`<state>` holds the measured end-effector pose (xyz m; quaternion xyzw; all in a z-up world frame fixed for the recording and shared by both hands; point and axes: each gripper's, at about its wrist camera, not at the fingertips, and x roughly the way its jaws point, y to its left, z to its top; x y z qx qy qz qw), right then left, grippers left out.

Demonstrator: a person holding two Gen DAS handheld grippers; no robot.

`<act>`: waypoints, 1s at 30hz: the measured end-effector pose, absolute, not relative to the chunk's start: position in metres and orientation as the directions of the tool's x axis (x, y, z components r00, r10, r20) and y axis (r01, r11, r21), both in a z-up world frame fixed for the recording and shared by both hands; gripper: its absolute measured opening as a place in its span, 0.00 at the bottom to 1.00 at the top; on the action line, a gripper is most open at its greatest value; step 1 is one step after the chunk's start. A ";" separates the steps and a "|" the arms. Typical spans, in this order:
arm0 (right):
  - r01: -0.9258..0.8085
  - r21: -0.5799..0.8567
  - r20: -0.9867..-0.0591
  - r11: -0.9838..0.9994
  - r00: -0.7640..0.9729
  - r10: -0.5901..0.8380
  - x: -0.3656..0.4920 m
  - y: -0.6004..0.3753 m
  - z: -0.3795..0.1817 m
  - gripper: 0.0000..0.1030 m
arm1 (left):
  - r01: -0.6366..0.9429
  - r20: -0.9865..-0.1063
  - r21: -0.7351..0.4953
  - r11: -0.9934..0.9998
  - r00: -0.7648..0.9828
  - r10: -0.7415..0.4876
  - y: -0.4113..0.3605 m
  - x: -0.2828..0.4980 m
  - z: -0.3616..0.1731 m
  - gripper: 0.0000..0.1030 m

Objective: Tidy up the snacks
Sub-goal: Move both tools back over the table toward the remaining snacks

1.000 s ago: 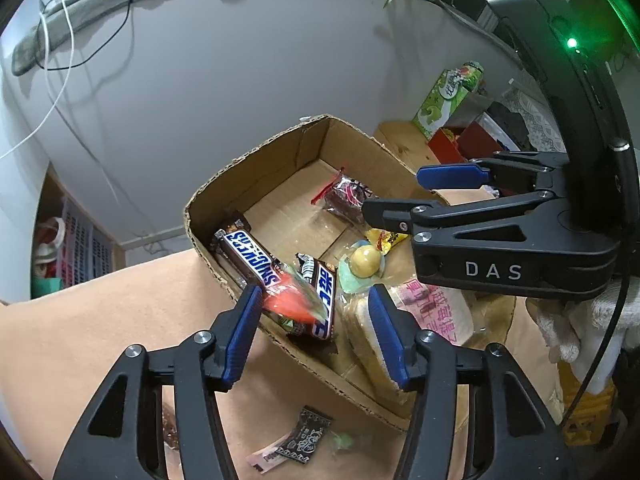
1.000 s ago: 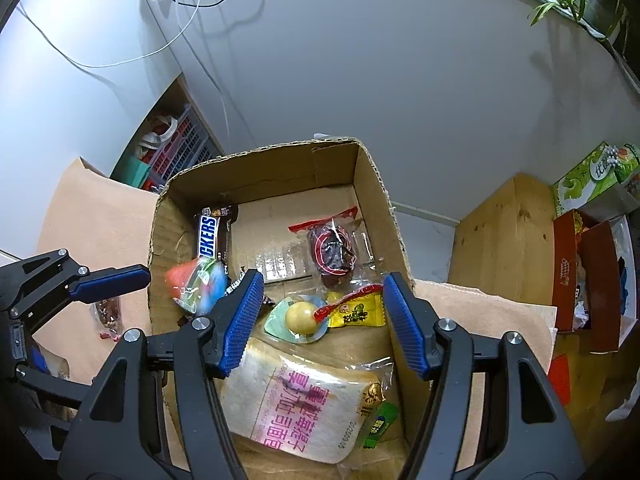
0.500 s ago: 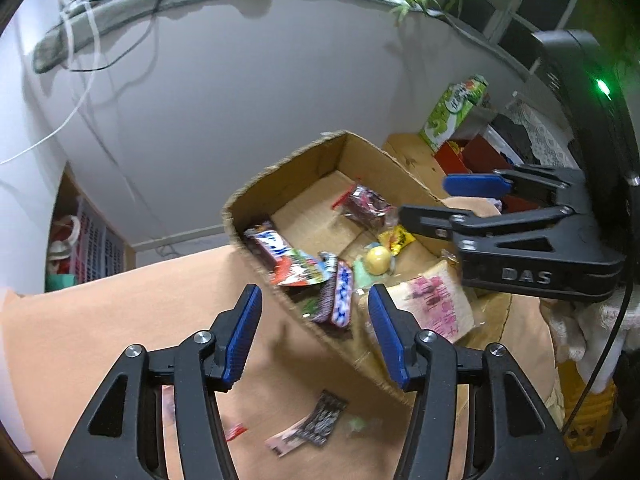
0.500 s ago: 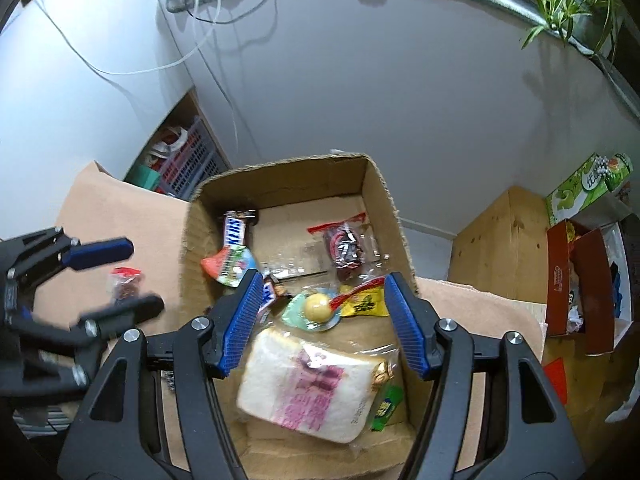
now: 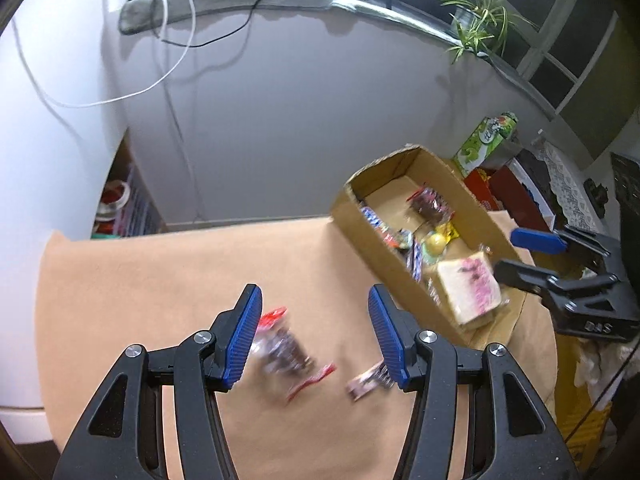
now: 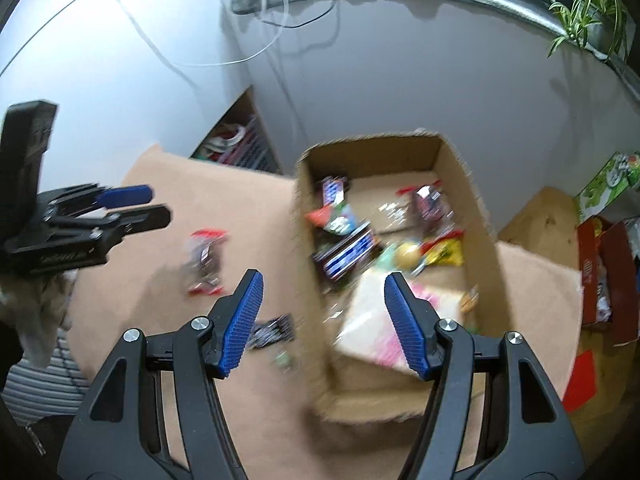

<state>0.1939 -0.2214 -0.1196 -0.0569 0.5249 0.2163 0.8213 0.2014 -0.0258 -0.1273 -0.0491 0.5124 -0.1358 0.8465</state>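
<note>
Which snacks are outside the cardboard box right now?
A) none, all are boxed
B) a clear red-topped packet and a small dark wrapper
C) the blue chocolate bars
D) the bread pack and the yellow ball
B: the clear red-topped packet and the small dark wrapper lie on the brown tabletop, left of the cardboard box.

Black clamps, ribbed blue fingers point(image 5: 244, 340), seemingly.

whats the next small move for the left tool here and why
Probably lower the left tool onto the clear packet with red ends lying on the brown paper. It sits just below the open, empty jaws, outside the cardboard box where the other snacks already lie. The frame is blurred, so steadying the tool first seems wise. A smaller dark packet beside it can follow.
</note>
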 end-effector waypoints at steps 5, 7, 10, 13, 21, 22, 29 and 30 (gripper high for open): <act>-0.432 0.172 -0.882 0.885 0.333 0.334 0.148 -0.211 -0.129 0.64 | 0.208 -0.858 -0.230 0.951 0.418 -0.299 -0.022 0.181 -0.134 0.53; -0.432 0.186 -0.885 0.882 0.316 0.341 0.135 -0.208 -0.134 0.64 | 0.220 -0.858 -0.237 0.946 0.409 -0.310 -0.022 0.173 -0.137 0.53; -0.421 0.204 -0.889 0.884 0.298 0.347 0.118 -0.204 -0.145 0.64 | 0.221 -0.862 -0.250 0.943 0.393 -0.321 -0.019 0.160 -0.144 0.53; -0.401 0.232 -0.895 0.886 0.269 0.356 0.108 -0.202 -0.161 0.64 | 0.228 -0.863 -0.266 0.937 0.377 -0.337 -0.018 0.149 -0.150 0.51; -0.351 0.240 -0.908 0.905 0.249 0.337 0.104 -0.200 -0.185 0.55 | 0.274 -0.869 -0.277 0.921 0.337 -0.362 -0.023 0.133 -0.166 0.43; -0.349 0.238 -0.908 0.907 0.251 0.335 0.104 -0.200 -0.185 0.55 | 0.260 -0.871 -0.280 0.924 0.336 -0.358 -0.021 0.134 -0.168 0.43; -0.294 0.294 -0.905 0.910 0.222 0.364 0.118 -0.188 -0.194 0.55 | 0.177 -0.867 -0.342 0.923 0.318 -0.382 -0.004 0.144 -0.180 0.43; -0.285 0.303 -0.904 0.910 0.217 0.368 0.121 -0.185 -0.195 0.55 | 0.166 -0.866 -0.351 0.922 0.316 -0.386 -0.002 0.146 -0.182 0.43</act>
